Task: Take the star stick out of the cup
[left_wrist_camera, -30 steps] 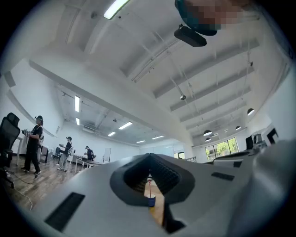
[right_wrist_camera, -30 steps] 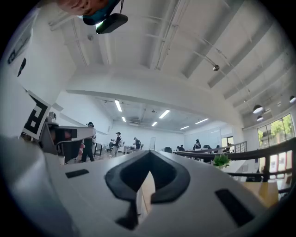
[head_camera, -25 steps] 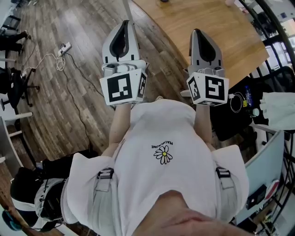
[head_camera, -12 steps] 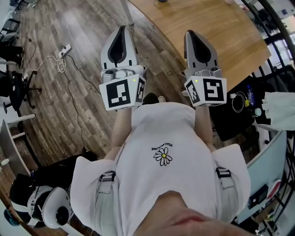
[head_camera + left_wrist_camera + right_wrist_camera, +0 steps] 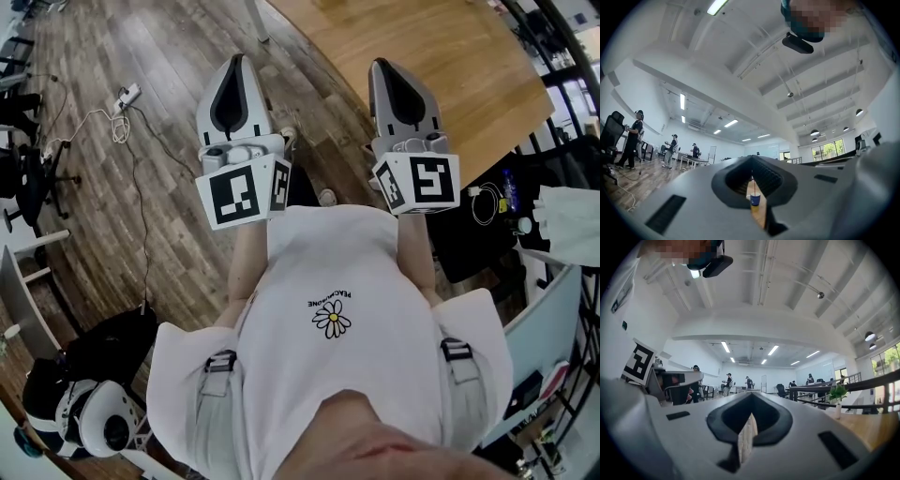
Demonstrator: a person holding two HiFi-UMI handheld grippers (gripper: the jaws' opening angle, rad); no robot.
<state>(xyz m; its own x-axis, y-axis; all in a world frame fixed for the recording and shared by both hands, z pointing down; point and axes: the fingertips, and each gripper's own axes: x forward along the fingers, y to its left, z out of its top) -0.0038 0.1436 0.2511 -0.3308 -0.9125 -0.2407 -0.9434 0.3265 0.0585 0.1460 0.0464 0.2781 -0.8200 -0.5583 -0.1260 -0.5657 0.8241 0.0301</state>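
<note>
A small blue cup (image 5: 754, 199) stands far off on a wooden tabletop, seen in the left gripper view through the window between the jaws. A thin stick (image 5: 752, 183) rises upright out of it; its star end is too small to make out. My left gripper (image 5: 751, 158) is shut and empty, pointing towards the cup from a distance. In the head view the left gripper (image 5: 234, 60) and the right gripper (image 5: 381, 66) are held side by side in front of my chest, over the floor. The right gripper (image 5: 751, 394) is shut with nothing in it.
A wooden table (image 5: 450, 56) fills the upper right of the head view. A power strip with cables (image 5: 127, 97) lies on the plank floor at left. Bags and a helmet (image 5: 94, 422) sit at lower left, a dark bag (image 5: 478, 216) at right. People (image 5: 633, 138) stand far off.
Both grippers have drifted slightly up and forward in the head view. The floor and the things at lower left have shifted as I step forward. Both pairs of jaws stay shut.
</note>
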